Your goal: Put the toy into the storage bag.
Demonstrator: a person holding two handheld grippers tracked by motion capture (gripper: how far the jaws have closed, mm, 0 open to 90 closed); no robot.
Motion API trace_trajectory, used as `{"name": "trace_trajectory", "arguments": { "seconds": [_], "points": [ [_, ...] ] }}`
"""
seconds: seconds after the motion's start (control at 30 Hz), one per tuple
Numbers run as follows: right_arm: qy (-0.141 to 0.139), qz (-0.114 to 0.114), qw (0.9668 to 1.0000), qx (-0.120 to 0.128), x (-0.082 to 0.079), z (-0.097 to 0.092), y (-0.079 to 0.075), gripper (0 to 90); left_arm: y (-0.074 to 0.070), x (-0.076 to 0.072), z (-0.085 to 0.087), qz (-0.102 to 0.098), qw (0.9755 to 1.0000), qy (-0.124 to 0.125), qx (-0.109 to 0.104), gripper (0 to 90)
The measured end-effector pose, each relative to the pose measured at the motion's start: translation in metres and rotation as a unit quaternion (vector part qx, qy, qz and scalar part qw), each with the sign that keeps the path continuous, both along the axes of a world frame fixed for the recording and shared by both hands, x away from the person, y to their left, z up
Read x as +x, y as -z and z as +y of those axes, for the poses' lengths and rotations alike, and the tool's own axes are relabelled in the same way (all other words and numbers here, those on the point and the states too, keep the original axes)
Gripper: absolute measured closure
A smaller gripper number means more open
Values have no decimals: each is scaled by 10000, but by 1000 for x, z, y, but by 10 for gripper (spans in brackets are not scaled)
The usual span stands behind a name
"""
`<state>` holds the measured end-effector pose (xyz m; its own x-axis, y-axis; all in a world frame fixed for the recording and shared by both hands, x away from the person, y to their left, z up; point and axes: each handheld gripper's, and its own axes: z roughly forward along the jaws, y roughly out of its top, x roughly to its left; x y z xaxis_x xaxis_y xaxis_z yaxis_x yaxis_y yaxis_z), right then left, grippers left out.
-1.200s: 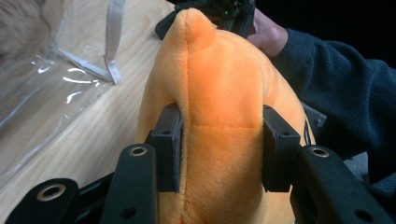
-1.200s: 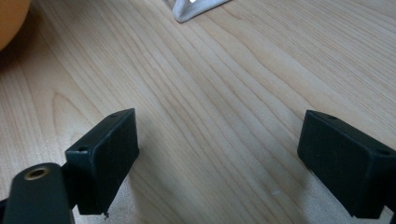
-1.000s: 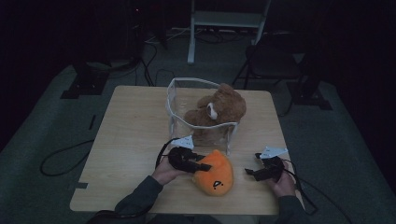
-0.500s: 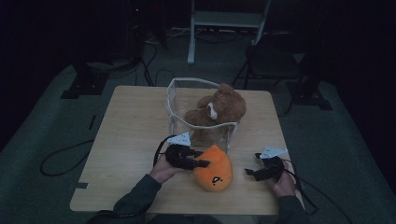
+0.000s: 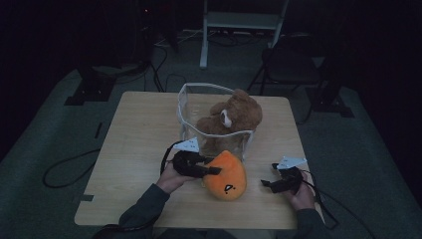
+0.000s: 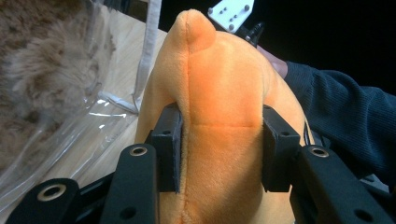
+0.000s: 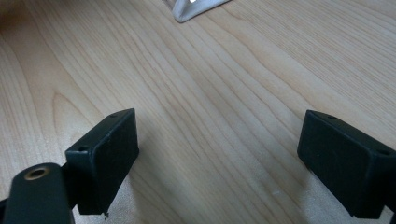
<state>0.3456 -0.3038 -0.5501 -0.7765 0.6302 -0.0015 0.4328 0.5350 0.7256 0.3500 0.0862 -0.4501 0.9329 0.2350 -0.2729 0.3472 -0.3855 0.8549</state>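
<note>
An orange plush toy [image 5: 230, 180] with a small dark face lies at the table's near middle, just in front of a clear bag [image 5: 190, 107]. My left gripper [image 5: 214, 171] comes in from the left and is shut on the plush; in the left gripper view its pads [image 6: 169, 147] press into both sides of the orange plush [image 6: 219, 84]. A brown teddy bear [image 5: 234, 117] sits inside the bag, its fur [image 6: 37, 60] showing behind the clear wall [image 6: 93, 126]. My right gripper [image 5: 267, 184] rests low near the front right, open, with bare wood between its jaws [image 7: 219, 158].
The wooden table [image 5: 139, 134] has bare room on its left half. A white corner of the bag [image 7: 196, 7] lies ahead of the right gripper. A dark sleeve [image 6: 336, 102] shows beyond the plush. Chairs, stands and cables ring the table on the dark floor.
The left gripper and the orange plush have edged slightly toward the bag. The right gripper has stayed where it was.
</note>
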Motion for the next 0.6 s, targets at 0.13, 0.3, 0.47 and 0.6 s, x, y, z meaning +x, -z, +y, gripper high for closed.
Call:
{"name": "trace_trajectory", "arguments": {
  "seconds": [0.13, 0.3, 0.47, 0.6],
  "points": [
    [1, 3, 10000, 5, 0, 0, 0, 117, -2, 0, 2, -20, 10000, -32, -18, 583],
    [0, 3, 10000, 5, 0, 0, 0, 116, -5, -1, 3, -29, 10000, -48, -73, 582],
    [1, 3, 10000, 4, 0, 0, 0, 117, -9, -2, 6, -78, 9999, -75, -105, 582],
    [3, 6, 10000, 5, 0, 0, 0, 116, -11, -3, 8, -97, 9998, -89, -143, 582]
  ]
}}
